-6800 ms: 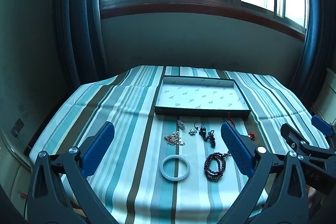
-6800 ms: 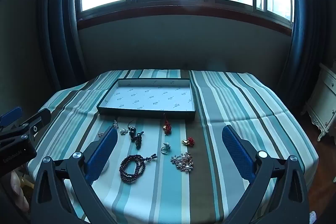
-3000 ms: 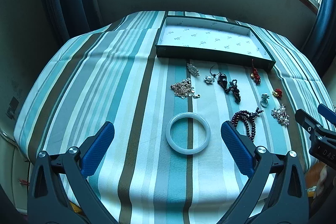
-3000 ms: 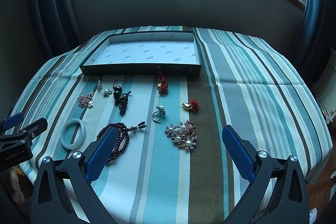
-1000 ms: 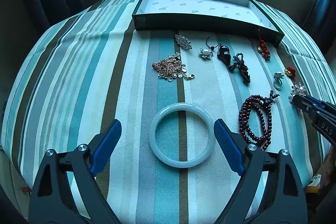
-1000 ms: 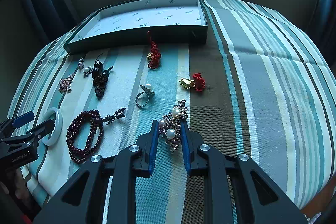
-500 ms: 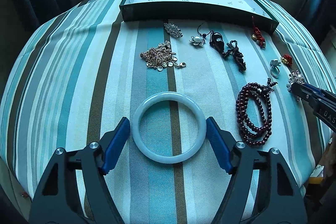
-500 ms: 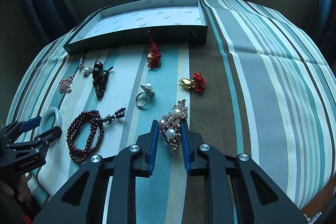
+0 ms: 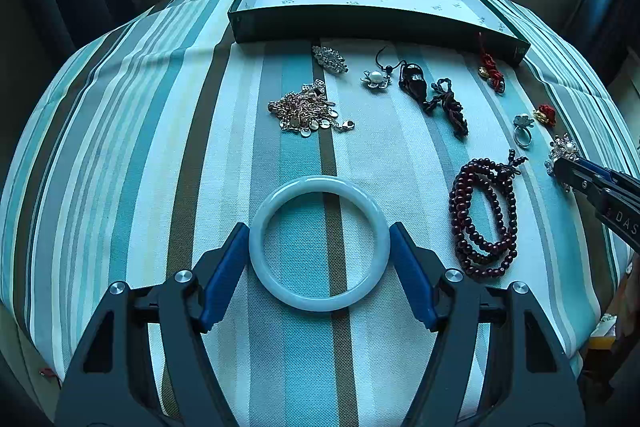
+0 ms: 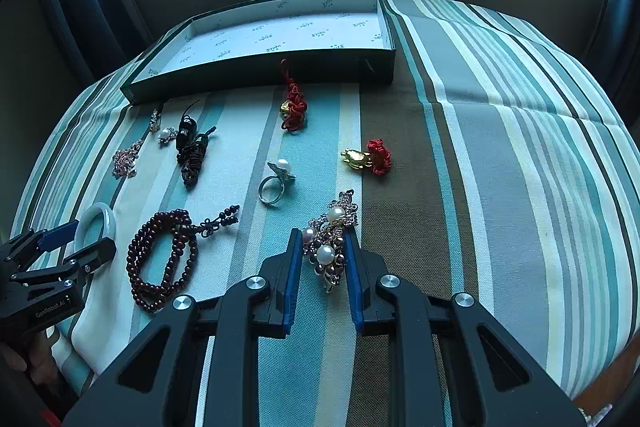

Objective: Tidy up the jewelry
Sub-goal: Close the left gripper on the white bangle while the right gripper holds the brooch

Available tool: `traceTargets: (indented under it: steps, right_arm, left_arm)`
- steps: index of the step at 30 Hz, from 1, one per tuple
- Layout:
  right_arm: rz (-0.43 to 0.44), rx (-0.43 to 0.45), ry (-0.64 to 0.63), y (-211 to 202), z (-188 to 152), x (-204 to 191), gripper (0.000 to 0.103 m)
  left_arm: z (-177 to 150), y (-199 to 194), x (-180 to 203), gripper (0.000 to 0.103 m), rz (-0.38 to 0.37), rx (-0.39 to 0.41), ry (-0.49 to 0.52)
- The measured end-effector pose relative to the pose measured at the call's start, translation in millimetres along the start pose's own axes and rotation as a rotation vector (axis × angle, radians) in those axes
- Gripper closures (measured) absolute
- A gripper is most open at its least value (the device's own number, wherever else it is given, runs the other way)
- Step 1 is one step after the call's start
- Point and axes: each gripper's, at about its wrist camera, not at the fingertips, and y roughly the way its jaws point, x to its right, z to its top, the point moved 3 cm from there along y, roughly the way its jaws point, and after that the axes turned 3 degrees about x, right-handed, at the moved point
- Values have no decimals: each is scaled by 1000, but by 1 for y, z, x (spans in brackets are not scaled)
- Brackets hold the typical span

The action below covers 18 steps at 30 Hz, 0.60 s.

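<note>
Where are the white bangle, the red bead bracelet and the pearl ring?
white bangle (image 9: 320, 183), left wrist view, far rim.
red bead bracelet (image 9: 464, 227), left wrist view, left strand.
pearl ring (image 10: 271, 191), right wrist view, band.

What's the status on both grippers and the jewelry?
Left gripper shut on bangle. Right gripper shut on pearl brooch. Tray empty, path clear.

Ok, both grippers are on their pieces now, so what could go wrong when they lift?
The left gripper pinches the smooth round bangle at two narrow spots only, so it may slip or swing. The right gripper holds the pearl brooch by its lower half; it could tilt out.
</note>
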Motion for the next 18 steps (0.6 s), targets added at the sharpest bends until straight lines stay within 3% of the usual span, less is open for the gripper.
traceTargets:
  steps: [18]
  right_arm:
    - [1, -1, -21, -3, -2, -3, 87]
  left_arm:
    - [8, -2, -11, 33, 33, 16, -21]
